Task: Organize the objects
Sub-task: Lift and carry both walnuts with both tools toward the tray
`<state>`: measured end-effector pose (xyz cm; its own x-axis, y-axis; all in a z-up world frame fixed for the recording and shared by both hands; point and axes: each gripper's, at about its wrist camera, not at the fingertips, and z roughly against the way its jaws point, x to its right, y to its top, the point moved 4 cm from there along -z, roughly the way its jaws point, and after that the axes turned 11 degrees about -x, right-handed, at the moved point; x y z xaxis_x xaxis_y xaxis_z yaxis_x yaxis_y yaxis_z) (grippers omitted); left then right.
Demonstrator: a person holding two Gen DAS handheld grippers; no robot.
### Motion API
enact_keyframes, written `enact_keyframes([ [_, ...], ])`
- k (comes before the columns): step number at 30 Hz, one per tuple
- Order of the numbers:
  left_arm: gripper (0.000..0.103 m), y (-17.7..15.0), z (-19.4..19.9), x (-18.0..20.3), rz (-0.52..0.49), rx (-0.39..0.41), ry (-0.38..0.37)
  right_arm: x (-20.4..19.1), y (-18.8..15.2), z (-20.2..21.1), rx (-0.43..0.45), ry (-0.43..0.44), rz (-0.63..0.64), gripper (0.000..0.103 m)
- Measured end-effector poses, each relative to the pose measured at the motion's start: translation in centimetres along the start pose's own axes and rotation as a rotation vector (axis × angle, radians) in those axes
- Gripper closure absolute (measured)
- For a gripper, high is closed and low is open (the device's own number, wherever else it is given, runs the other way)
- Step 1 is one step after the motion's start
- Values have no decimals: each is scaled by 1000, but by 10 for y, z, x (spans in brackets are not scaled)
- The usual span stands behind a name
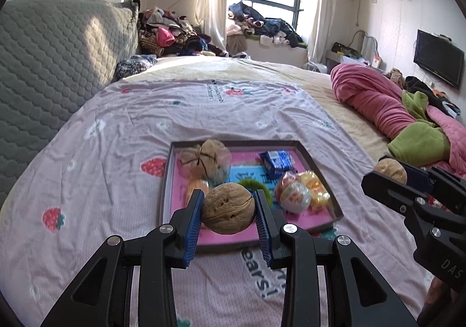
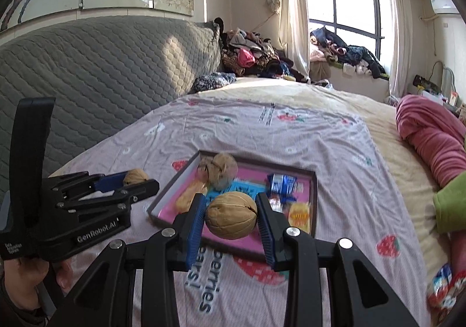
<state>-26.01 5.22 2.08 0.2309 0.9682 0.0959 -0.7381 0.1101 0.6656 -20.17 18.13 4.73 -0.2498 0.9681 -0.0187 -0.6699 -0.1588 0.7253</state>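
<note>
In the left wrist view my left gripper (image 1: pixel 228 199) is shut on a brown walnut (image 1: pixel 227 209), held above the near edge of a dark-rimmed tray (image 1: pixel 166 181) with a pink floor. The tray holds a bag of walnuts (image 1: pixel 204 161), a blue packet (image 1: pixel 275 162), round wrapped sweets (image 1: pixel 292 195) and a green tuft (image 1: pixel 257 184). At the right, my right gripper (image 1: pixel 388 171) grips a second walnut. In the right wrist view that right gripper (image 2: pixel 230 202) is shut on its walnut (image 2: pixel 231 216) over the tray (image 2: pixel 314 201). The left gripper (image 2: pixel 139 178) shows at the left with its nut.
The tray lies on a strawberry-print sheet (image 1: pixel 116 152) over a bed. A grey quilted headboard (image 1: pixel 52 64) rises on the left and a rolled pink blanket (image 1: pixel 378 102) lies on the right. Snack packets (image 2: pixel 442 286) sit by the right edge. A hand (image 2: pixel 26 277) holds the left gripper.
</note>
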Motion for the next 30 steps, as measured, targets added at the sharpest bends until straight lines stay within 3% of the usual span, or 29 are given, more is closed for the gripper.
enact_keyframes([
  [8,67,32,-17,3,-27,14,10,11,32,-9,49,-13,11,67],
  [16,67,46,-43,-1,-16,13,9,20,45,-30,64,9,-16,67],
  [30,67,16,-101,-14,7,-48,15,12,18,-90,-19,32,-9,67],
])
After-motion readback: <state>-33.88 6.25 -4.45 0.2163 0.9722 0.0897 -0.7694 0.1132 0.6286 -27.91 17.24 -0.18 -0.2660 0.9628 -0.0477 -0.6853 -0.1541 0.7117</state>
